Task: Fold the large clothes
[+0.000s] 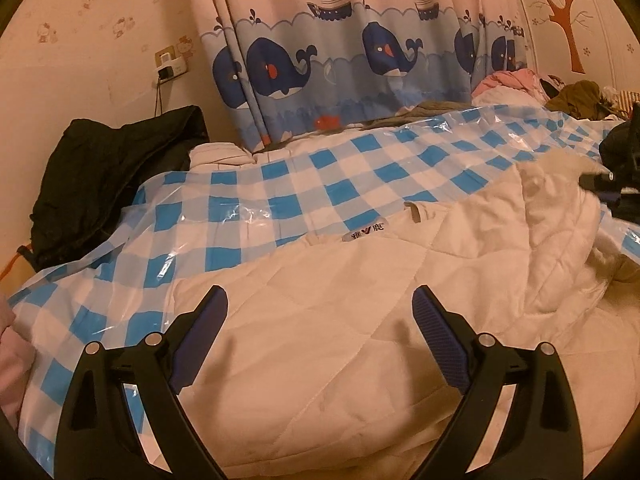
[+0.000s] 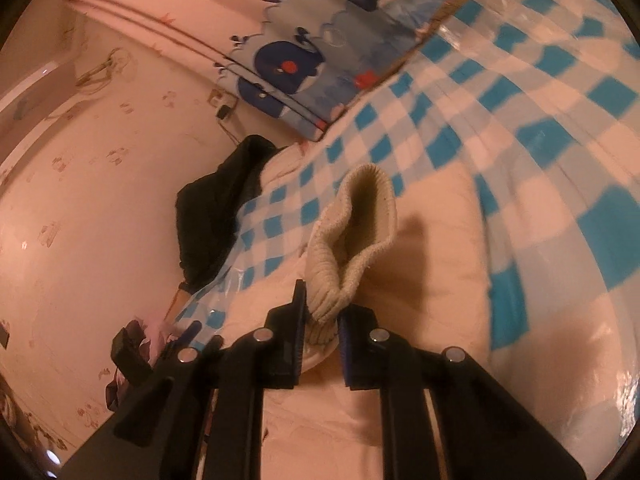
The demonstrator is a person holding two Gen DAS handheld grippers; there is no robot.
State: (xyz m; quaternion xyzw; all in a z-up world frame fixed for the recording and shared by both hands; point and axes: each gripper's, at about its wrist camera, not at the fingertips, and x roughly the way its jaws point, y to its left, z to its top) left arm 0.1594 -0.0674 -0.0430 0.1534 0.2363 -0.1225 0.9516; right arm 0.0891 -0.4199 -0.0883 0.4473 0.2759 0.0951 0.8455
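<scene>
right gripper: clamped on the ribbed cuff of the white quilted jacket; cuff stands up out of the jaws, sleeve end lifted off the bed.
left gripper: jaws wide, nothing between them, hovering over the jacket body.
jacket: spread on the blue-checked plastic sheet covering the bed; neck label faces up, far side rumpled.
progress: early, by my read. One sleeve picked up, no fold visible yet; sleeves and body all left to do.
room: bare sheet beyond the jacket gives space to fold inward.
edges: black garment at the bed's far left corner, clothes pile far right, whale curtain right behind the bed.
</scene>
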